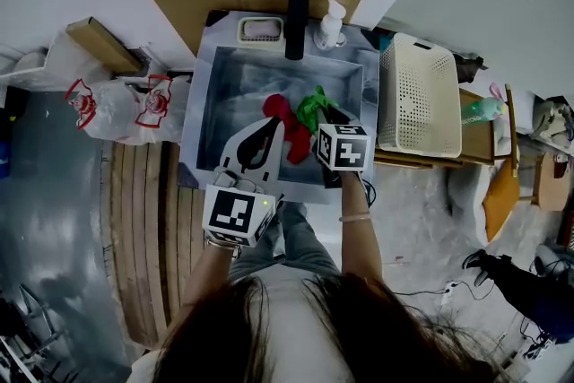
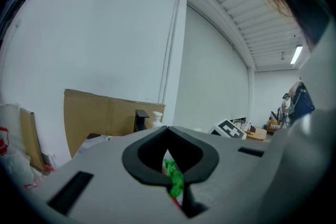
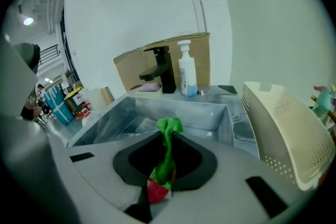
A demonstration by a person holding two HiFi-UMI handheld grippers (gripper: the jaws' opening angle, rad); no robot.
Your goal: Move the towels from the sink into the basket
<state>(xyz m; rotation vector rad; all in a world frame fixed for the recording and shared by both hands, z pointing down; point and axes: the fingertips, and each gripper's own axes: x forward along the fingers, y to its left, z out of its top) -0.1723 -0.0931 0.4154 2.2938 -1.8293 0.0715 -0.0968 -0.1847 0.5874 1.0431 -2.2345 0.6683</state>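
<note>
Two towels, one green and one red, hang bunched together above the sink as a person works a handheld gripper in each hand. The right gripper is clamped on the green towel, a twist of which stands up past its jaw tips over the sink's near right part. A fold of the red towel shows low in the same jaws, though it is unclear whether the pads truly pinch it or it merely clings to the green one. The left gripper, over the sink's near edge, has its jaw tips pressed together. Scraps of green and red cloth show through the gap behind them, with no clear sign that it holds either. The cream basket waits on the counter just right of the sink, with no towel in view inside it. The faucet and a soap bottle stand along the sink's far rim.

The likeliest trouble lies in the red towel: if only snagged, it could slip free on the way across and land on the counter or floor right of the sink. The narrow pinch on the green towel could also give way if the cloth catches on the basket's rim.
</note>
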